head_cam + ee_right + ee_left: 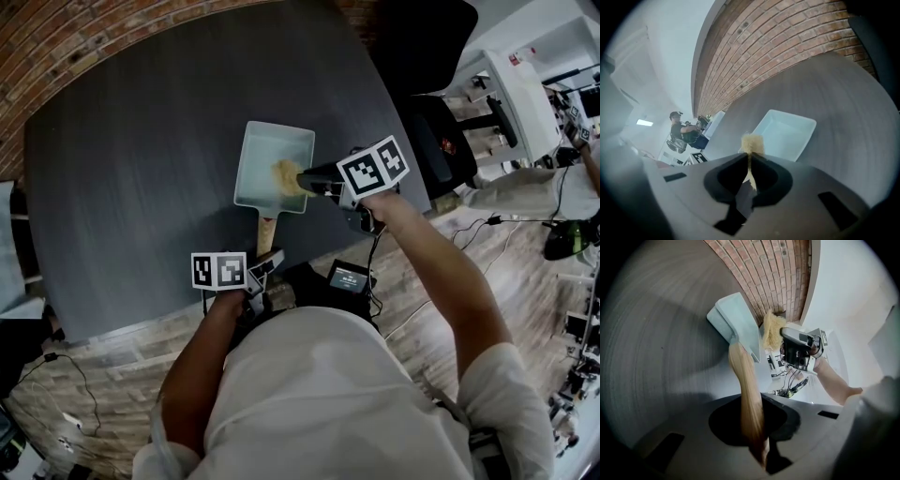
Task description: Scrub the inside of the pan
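While the left tongs (265, 265) clamp the wooden handle (267, 232), whose long axis runs toward the person, the pan (267, 155) lies on the counter (131, 187); the right tongs (305, 178), pinching a scrubber (286, 176), hover above its right side.

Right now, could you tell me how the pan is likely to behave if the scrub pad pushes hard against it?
The pan looks shallow and thin-walled, so it is probably light and apt to slide on the smooth table. The left tool, shut on its wooden handle, should steady it, though pushes at the far rim might twist it.
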`<state>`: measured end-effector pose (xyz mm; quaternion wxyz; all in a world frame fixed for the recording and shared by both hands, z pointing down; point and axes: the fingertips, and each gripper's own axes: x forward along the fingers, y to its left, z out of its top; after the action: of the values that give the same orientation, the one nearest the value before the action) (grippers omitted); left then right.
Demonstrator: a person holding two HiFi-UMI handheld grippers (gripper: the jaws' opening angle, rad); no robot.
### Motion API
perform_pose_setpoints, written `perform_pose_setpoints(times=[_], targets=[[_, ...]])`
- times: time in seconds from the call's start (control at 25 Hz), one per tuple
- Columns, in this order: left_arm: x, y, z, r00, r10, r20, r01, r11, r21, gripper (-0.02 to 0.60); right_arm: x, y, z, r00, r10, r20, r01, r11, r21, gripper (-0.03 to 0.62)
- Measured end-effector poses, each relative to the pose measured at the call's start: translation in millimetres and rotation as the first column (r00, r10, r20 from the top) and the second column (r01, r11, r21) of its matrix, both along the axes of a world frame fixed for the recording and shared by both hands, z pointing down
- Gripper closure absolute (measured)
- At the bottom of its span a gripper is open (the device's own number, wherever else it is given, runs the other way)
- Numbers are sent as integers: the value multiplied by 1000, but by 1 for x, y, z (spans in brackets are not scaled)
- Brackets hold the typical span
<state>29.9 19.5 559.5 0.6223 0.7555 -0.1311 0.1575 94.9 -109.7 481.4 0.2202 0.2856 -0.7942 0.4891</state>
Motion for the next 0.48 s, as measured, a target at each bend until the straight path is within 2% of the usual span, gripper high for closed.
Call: perform_pose_setpoints(times=[0.28, 0.36, 0.48], targets=[[0, -1, -1, 1000, -3, 2, 3, 1000, -1, 529, 66, -16, 4, 979, 150, -138, -138, 986, 99, 563], [-1, -1, -2, 1000, -1, 6, 1, 1000, -2, 529, 83, -27, 8, 960, 227, -164, -207, 970, 130, 563], [-1, 0, -2, 1000, 1, 9, -1, 1000, -2, 529, 103, -44, 15, 918, 356, -175, -330, 930, 162, 563]])
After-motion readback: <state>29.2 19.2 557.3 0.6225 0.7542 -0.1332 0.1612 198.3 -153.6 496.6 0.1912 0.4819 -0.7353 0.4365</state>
